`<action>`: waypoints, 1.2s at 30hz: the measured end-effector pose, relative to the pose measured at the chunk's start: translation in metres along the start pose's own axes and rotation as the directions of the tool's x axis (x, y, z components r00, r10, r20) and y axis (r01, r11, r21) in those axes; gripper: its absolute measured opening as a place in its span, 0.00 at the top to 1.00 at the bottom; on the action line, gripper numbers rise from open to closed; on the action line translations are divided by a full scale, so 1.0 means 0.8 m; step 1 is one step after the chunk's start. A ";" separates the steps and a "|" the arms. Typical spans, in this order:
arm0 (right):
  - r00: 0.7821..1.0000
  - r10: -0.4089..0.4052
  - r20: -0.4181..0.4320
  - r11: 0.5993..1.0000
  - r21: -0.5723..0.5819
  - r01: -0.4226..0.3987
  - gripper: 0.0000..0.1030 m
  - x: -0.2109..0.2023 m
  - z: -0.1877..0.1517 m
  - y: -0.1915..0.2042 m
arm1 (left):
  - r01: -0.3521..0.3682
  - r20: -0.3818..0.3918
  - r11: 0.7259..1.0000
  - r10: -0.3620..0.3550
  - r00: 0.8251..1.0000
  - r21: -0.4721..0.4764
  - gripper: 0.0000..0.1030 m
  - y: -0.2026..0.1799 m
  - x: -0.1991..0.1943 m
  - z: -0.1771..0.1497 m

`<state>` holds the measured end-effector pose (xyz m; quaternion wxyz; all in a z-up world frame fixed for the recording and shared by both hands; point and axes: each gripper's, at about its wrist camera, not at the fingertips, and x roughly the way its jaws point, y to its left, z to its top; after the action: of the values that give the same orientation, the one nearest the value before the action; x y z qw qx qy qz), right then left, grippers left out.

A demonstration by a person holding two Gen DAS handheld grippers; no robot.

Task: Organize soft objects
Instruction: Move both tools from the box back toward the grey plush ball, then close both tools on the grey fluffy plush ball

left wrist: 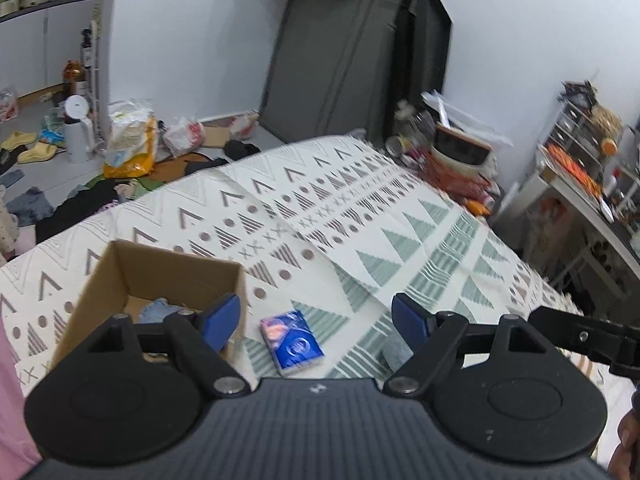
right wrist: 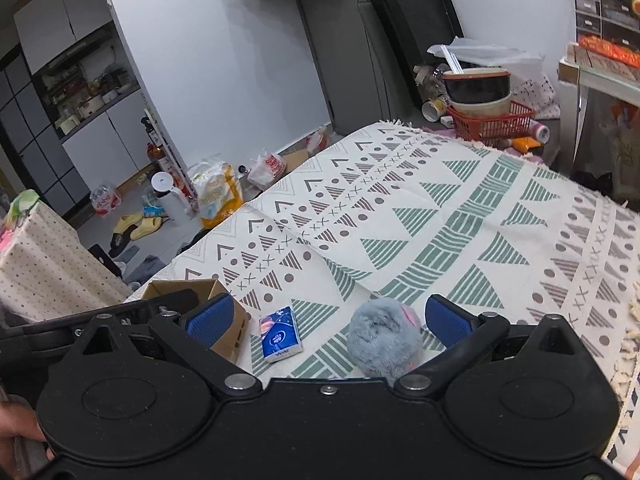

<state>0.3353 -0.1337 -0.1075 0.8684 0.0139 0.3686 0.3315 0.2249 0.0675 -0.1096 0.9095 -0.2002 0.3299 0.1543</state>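
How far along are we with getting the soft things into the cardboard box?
Partly done, it seems: a light blue soft item already lies inside the brown cardboard box. Nothing is in hand; the left gripper and right gripper are both open. Still on the patterned cloth: the blue tissue packet beside the box and the grey fluffy plush toy, which sits between the right gripper's fingers.

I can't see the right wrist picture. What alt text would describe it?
An open right hand-held gripper hovers over a patterned cloth, with a grey fluffy toy and a blue tissue pack lying between its blue fingers. A cardboard box sits to the left, and a cluttered room lies beyond.
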 end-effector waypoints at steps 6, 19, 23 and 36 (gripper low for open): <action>0.999 -0.017 -0.036 1.000 -0.010 0.016 0.00 0.003 -0.004 -0.015 | 0.038 -0.048 0.999 -0.037 0.998 0.034 0.21 -0.025 0.015 -0.011; 0.991 -0.025 -0.128 0.998 0.059 0.032 0.06 0.043 -0.019 -0.057 | 0.075 -0.124 0.993 -0.063 0.990 0.096 0.21 -0.051 0.067 -0.033; 0.988 -0.017 -0.154 0.996 0.084 0.030 0.09 0.056 -0.024 -0.067 | 0.097 -0.146 0.990 -0.081 0.986 0.105 0.21 -0.054 0.083 -0.037; 0.967 -0.044 -0.252 0.987 0.138 0.081 0.41 0.123 -0.039 -0.091 | 0.210 -0.223 0.975 -0.190 0.956 0.069 0.35 -0.039 0.141 -0.041</action>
<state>0.4066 -0.1399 -0.2118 0.8221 0.0248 0.4978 0.2750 0.3029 0.0414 -0.1993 0.8877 -0.2058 0.4112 0.0235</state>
